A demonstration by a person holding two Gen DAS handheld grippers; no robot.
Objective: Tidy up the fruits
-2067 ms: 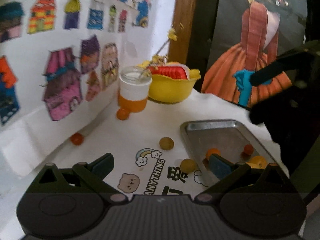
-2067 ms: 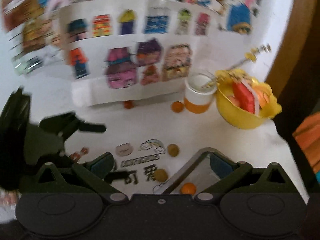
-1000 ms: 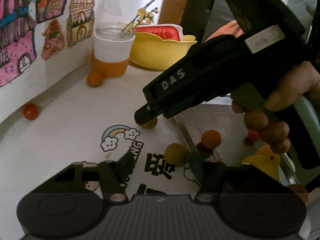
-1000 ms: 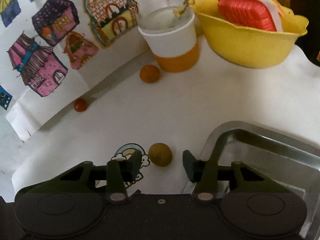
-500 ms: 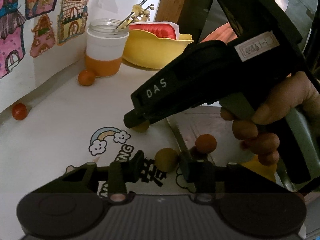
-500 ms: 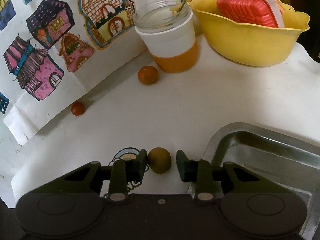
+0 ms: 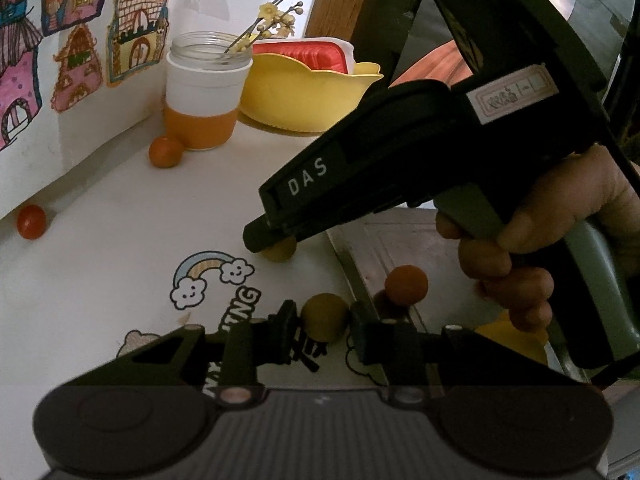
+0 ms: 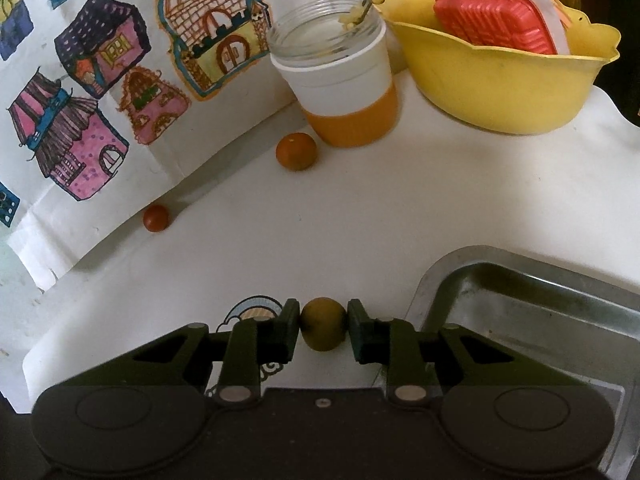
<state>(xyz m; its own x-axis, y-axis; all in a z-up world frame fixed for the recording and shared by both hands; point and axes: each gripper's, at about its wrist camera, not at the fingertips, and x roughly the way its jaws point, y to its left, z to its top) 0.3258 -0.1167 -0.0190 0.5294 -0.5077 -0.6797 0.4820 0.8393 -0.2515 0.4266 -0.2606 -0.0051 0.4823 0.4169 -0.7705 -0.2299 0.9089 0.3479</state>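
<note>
The left gripper (image 7: 323, 322) had just been closing, and its fingers (image 7: 287, 326) pinched an olive-brown fruit (image 7: 323, 316) resting on the white table (image 7: 120, 272), just left of the metal tray (image 7: 356, 264) rim. The right gripper (image 8: 323, 328) had likewise been closing; its fingers (image 8: 289, 330) pressed on a second yellow-green fruit (image 8: 323, 329) that sat on the table beside the tray's (image 8: 520, 280) near left corner. In the left wrist view the right gripper's black body crossed the scene above the tray, held by a hand (image 7: 560, 240), and crowded the room over the tray's left edge. An orange fruit (image 7: 406, 285) lay inside the tray close to that rim. Open white tabletop stretched toward the back, where a bigger orange fruit (image 8: 296, 151) sat just beside a white-and-orange jar (image 8: 340, 80), and a small red fruit (image 8: 156, 218) lay against the foot of a paper sheet of drawn houses (image 8: 100, 80). A yellow bowl (image 8: 500, 88) holding a red ridged box (image 8: 496, 20) stood to the jar's right, near the table's far edge.
</note>
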